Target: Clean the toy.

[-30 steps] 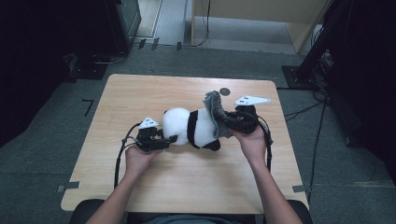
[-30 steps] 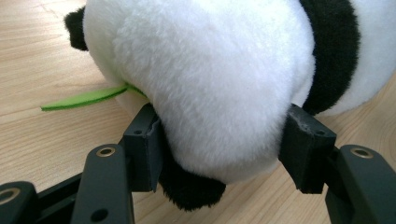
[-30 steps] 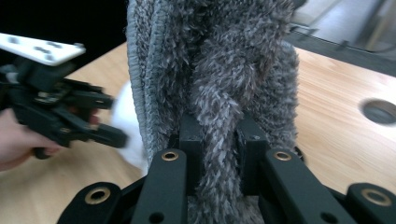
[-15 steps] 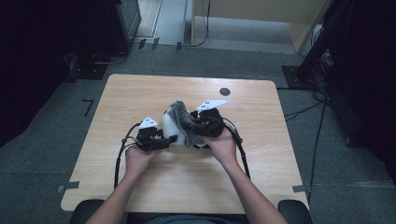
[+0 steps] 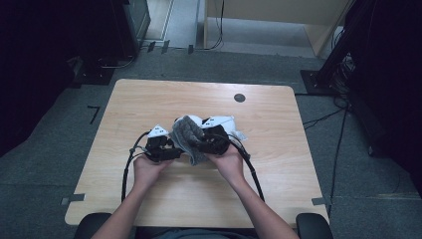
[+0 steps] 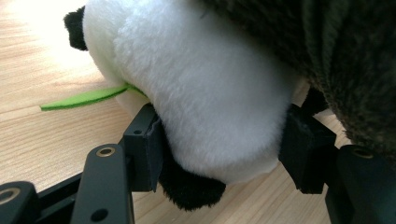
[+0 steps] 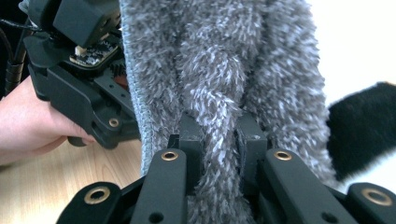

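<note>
While my left gripper [image 6: 219, 154] clamps the plush panda [image 6: 205, 88] steady, my right gripper [image 7: 219, 140] pinches the grey fuzzy scarf [image 7: 224, 70], draping it over the panda just ahead.

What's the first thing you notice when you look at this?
A fluffy panda toy lies mid-table, its white body squeezed by the left hand-held gripper. The right hand-held gripper pinches a shaggy grey cloth and drapes it over the panda. A green felt leaf pokes out from under it.
</note>
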A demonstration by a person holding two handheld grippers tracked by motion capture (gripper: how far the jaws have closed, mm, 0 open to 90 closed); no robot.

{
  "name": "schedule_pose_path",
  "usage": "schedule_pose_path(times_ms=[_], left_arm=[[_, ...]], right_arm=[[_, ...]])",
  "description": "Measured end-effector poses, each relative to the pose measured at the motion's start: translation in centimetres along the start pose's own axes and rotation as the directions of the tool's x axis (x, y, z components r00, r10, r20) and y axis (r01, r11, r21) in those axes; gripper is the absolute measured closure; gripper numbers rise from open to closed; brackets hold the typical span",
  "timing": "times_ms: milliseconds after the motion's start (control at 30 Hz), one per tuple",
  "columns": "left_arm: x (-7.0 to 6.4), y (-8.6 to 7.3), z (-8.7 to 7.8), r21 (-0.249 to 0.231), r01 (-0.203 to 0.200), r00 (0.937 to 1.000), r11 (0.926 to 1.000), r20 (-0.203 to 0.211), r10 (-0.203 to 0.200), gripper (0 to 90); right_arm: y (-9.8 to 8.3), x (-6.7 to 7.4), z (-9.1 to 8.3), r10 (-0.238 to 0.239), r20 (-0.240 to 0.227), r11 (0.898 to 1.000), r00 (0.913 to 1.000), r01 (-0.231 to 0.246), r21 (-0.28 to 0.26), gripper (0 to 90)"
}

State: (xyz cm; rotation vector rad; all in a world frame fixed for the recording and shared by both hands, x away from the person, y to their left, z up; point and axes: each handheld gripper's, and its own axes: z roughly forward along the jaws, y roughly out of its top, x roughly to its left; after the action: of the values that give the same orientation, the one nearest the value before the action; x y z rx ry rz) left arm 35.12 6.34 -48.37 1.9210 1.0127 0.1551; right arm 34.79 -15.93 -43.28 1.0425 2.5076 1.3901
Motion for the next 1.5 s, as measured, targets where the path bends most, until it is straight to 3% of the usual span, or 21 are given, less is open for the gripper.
schedule_pose_path(times_ms=[300, 767, 1133, 1333, 1500], left_arm=[[0.0, 0.0, 0.0, 0.001, 0.006, 1.0, 1.0, 0.0, -0.006, 39.5], [0.0, 0.1, 0.0, -0.003, -0.006, 1.0, 1.0, 0.004, 0.006, 43.0], [0.0, 0.1, 0.0, -0.001, -0.009, 0.9999, 1.0, 0.007, 0.009, 44.0], [0.0, 0.1, 0.0, -0.001, -0.009, 0.9999, 1.0, 0.008, 0.009, 44.3], [0.0, 0.1, 0.0, -0.002, -0.008, 0.9999, 1.0, 0.009, 0.008, 44.2]], right_arm=[[-1.6, -0.6, -1.2, -0.035, 0.016, 0.999, 0.9993, 0.034, 0.036, 77.5], [-4.1, -1.6, -4.3, -0.019, 0.005, 0.998, 0.9998, 0.018, 0.068, 77.6], [-5.9, -2.6, -7.5, -0.031, 0.064, 0.997, 0.9975, 0.026, 0.074, 77.5], [-6.7, -3.4, -9.3, -0.014, 0.115, 0.997, 0.9933, 0.005, 0.074, 77.5], [-7.1, -3.9, -9.8, 0.002, 0.127, 0.998, 0.9919, -0.01, 0.067, 77.5]])
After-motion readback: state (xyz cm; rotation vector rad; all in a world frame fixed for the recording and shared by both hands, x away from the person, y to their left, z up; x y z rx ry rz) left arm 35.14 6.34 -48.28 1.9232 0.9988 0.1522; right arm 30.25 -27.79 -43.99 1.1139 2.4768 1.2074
